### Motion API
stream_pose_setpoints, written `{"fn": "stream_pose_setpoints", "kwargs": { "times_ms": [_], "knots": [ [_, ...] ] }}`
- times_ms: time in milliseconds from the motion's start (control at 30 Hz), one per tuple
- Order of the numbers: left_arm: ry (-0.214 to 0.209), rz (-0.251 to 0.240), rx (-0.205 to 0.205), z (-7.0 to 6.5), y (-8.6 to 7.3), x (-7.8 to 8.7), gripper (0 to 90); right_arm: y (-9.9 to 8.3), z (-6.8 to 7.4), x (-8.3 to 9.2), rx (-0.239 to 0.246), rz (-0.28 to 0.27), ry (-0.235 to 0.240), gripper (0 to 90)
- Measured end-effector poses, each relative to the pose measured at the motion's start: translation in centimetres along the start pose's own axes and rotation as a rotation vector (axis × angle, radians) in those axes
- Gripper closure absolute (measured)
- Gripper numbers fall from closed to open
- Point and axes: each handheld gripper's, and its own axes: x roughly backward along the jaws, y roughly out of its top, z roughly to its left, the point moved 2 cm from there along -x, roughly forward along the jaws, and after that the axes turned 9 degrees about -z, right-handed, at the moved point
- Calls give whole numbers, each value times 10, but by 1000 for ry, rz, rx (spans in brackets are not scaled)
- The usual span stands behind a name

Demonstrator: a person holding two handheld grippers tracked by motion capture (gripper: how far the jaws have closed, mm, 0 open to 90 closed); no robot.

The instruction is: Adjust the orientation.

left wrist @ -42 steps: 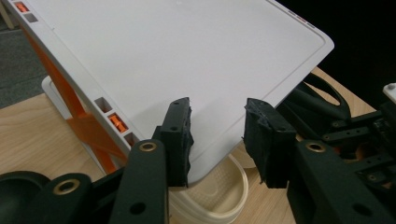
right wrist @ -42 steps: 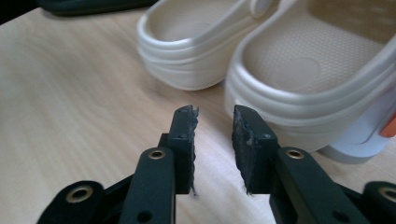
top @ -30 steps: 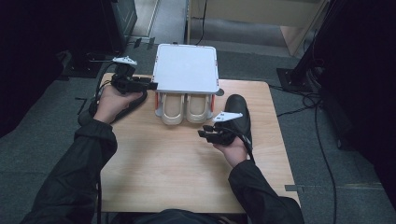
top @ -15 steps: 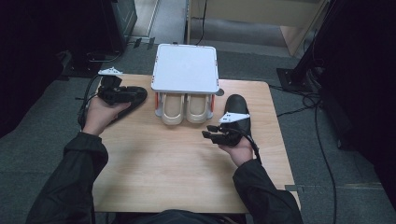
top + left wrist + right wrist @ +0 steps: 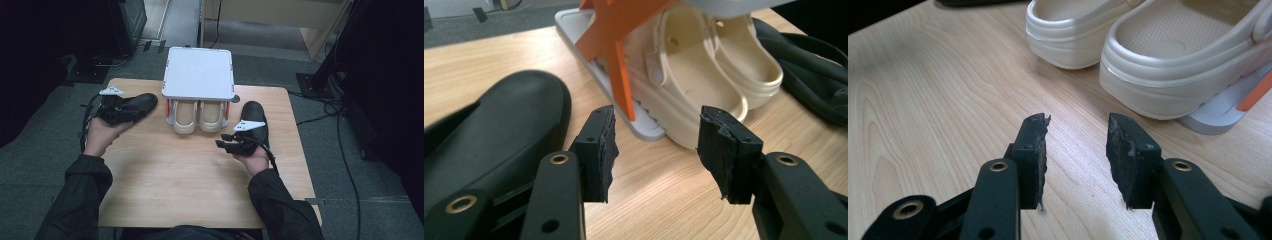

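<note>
While the left gripper (image 5: 131,111) is dropping toward the wooden table (image 5: 190,185) beside the black rubber shoe on the left (image 5: 136,103), its jaws have just been opening and are standing apart with nothing between them. The right gripper (image 5: 227,145), hardly shifted from a second ago, is also widening, its jaws apart over bare wood and empty. The second black shoe (image 5: 256,122) is lying by the right hand. The pair of cream foam clogs (image 5: 199,115) is sitting on the lower shelf of the white two-tier rack with orange struts (image 5: 199,72). Judging by this, both black shoes are released and the hands are freeing up for the next pick.
</note>
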Motion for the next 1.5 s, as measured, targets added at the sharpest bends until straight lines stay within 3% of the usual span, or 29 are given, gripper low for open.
{"fn": "stream_pose_setpoints", "kwargs": {
  "times_ms": [267, 500, 567, 600, 667, 833, 967, 1233, 1300, 1367, 1500],
  "knots": [
    [35, -19, 8, 14, -21, -1, 494, -1, 2, -5, 11, 3, 12, 598],
    [82, -23, 55, 39, -39, 0, 506, -1, 5, -13, 28, 2, 28, 601],
    [113, -19, 59, 49, -43, 3, 514, -2, 6, -13, 34, 5, 27, 601],
    [113, -19, 59, 49, -43, 3, 519, -2, 6, -13, 34, 5, 27, 601],
    [102, -41, 96, 54, -43, 5, 530, -2, 7, -13, 24, 7, 27, 602],
    [116, -23, 95, 57, -41, -4, 566, -2, 7, -12, 23, 17, 25, 605],
    [122, -13, 106, 58, -30, -17, 582, -3, 7, -11, 26, 25, 28, 609],
    [171, -4, 95, 65, -17, -51, 745, -9, 6, -4, 19, 20, 6, 621],
    [180, -5, 114, 68, -20, -58, 753, -9, 6, -3, 17, 16, 2, 624],
    [176, 33, 145, 75, -22, -64, 762, -11, 6, 1, 14, 16, -4, 624],
    [174, 32, 155, 77, -21, -66, 773, -12, 6, 4, 15, 14, -10, 625]
  ]
}}
